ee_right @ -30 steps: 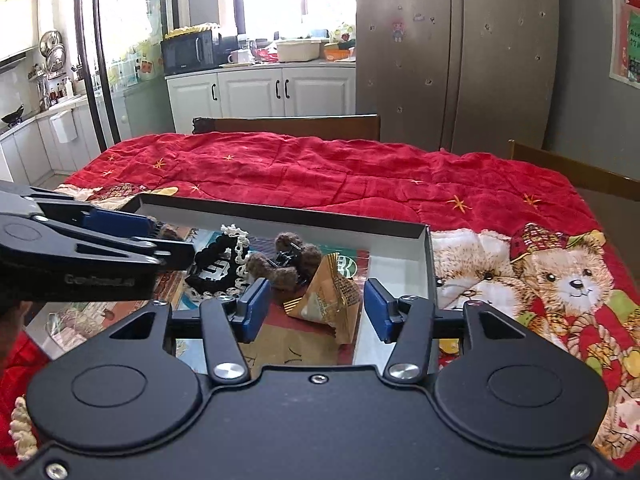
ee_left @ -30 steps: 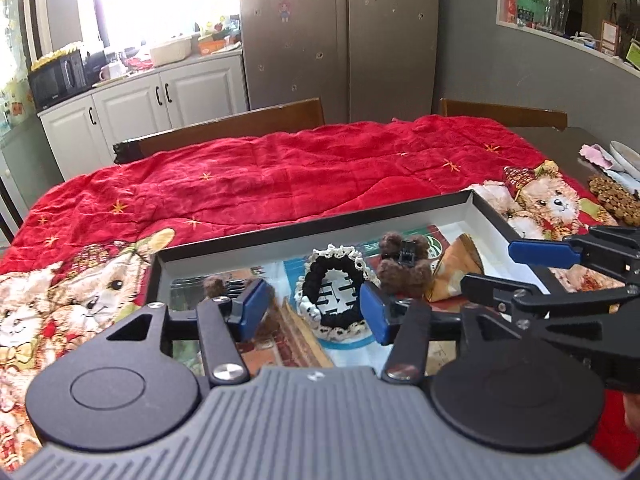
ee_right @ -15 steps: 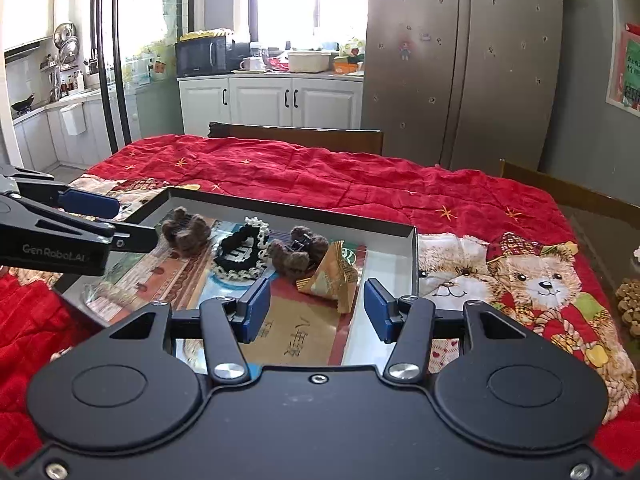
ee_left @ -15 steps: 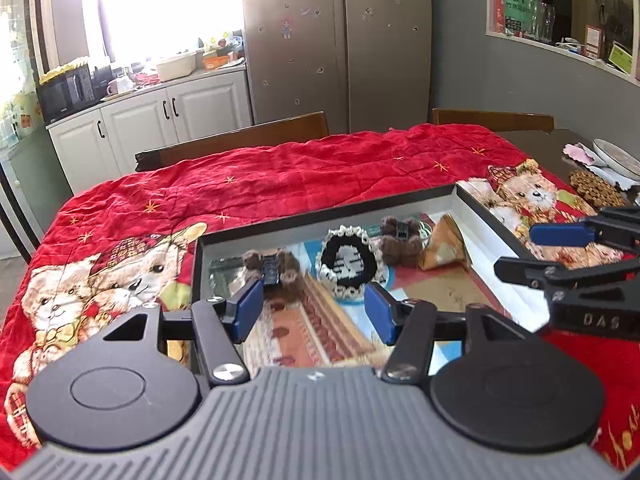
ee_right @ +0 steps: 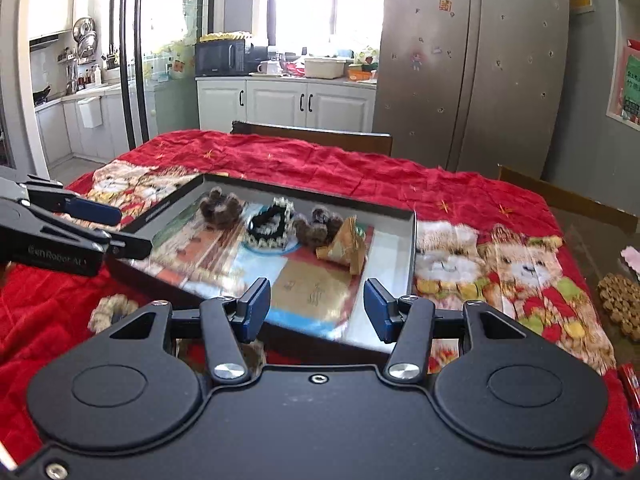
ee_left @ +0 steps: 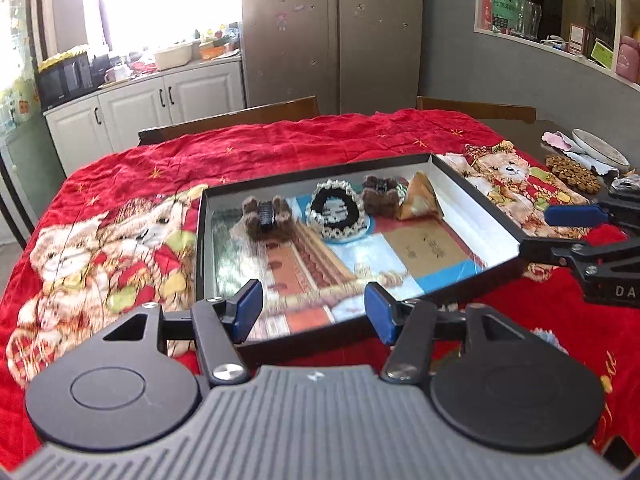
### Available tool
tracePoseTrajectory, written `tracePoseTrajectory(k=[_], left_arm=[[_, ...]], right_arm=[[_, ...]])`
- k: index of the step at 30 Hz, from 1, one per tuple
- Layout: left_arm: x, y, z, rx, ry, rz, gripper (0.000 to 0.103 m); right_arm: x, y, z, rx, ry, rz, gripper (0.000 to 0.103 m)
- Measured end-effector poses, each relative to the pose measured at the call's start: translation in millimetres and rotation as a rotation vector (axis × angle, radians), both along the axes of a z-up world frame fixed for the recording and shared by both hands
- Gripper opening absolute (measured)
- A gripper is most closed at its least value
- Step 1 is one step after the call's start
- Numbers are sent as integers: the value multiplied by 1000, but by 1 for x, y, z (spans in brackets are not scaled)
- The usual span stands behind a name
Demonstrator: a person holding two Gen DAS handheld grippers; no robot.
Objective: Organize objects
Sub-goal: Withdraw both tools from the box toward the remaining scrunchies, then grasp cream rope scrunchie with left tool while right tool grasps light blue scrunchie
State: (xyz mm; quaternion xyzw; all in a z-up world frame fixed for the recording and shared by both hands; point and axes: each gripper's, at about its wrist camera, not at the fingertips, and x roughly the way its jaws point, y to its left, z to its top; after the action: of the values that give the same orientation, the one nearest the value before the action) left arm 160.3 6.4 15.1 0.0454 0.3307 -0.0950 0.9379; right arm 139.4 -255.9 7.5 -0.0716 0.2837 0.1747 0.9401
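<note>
Left wrist view, from left to right: a red blanket [ee_left: 132,184] printed with teddy bears covers the table, and a shallow black-rimmed tray [ee_left: 320,170] lies on it. Along the far side of the tray stand four items in a row: a brown fuzzy hair clip [ee_left: 266,216] at the left, a black hair tie with a pale lace edge [ee_left: 338,214] next, a second brown fuzzy clip [ee_left: 380,196] just beside it, and a tan pyramid-shaped packet [ee_left: 422,200] at the right, close to the tray's right wall. The left gripper [ee_left: 314,310] hovers over the near edge of the tray with its blue pads spread wide and nothing between them. The right gripper [ee_left: 552,232] enters from the right edge, over the tray's right corner; its jaws stand apart and hold nothing. A plate [ee_left: 598,152] and a round brown mat [ee_left: 574,172] lie on bare table at the far right. Right wrist view, from left to right: the left gripper [ee_right: 116,230] reaches in from the left edge over the tray's near-left corner, empty. The tray [ee_right: 316,198] shows the same row: clip [ee_right: 220,208], hair tie [ee_right: 272,222], second clip [ee_right: 316,228], packet [ee_right: 344,248]. The right gripper [ee_right: 318,308] sits over the near edge of the tray, pads wide apart and empty. A fuzzy beige ring [ee_right: 108,312] lies on the blanket [ee_right: 440,196] outside the tray, near its front-left edge.
</note>
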Motion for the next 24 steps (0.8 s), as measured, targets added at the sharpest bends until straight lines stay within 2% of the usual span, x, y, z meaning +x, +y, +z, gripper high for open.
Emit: tracePoseTrajectory(k=[4,17,24], left_arm=[[-12,6,-8,-45,31,19,70],[-33,8,-41,-79,100,54,70],[-40,12,-50,-86,119,62,57]], right_arm=[[-16,-10,-12,2,34,-12,49],[-52,-24,-48,20,83,-28,46],[-56,-27,-59,48,116,-26,41]])
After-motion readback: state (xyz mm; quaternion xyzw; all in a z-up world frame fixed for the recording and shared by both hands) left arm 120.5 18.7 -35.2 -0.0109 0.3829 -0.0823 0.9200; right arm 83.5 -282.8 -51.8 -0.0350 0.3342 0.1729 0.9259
